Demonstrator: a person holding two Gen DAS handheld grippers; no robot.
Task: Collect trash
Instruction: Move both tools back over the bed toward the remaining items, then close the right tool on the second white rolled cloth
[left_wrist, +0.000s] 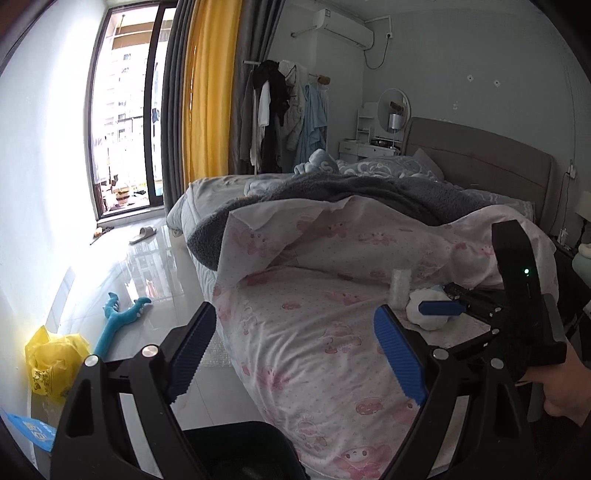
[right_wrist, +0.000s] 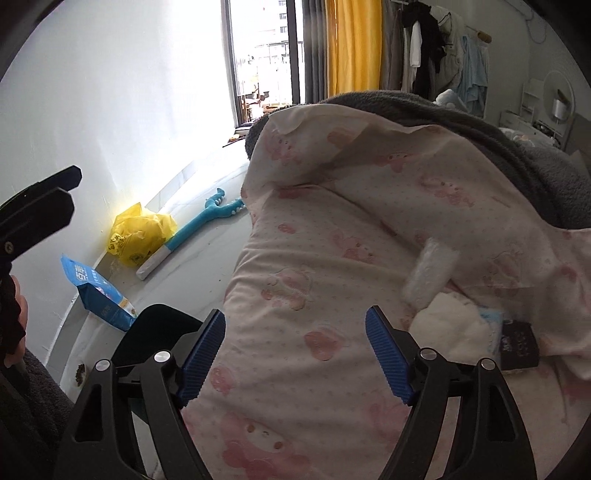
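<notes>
Trash on bed: crumpled white tissue, bubble-wrap roll, dark packet, clustered together. Right gripper: jaws wide, empty, near the cluster. Left gripper: wide, empty, over bed edge above black bin. Risk: pads snagging the pink sheet along with the soft tissue.

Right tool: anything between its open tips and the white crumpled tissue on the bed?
Nothing but bare pink-print bedsheet lies between the right tool and the white crumpled tissue, seen in the right wrist view.
</notes>
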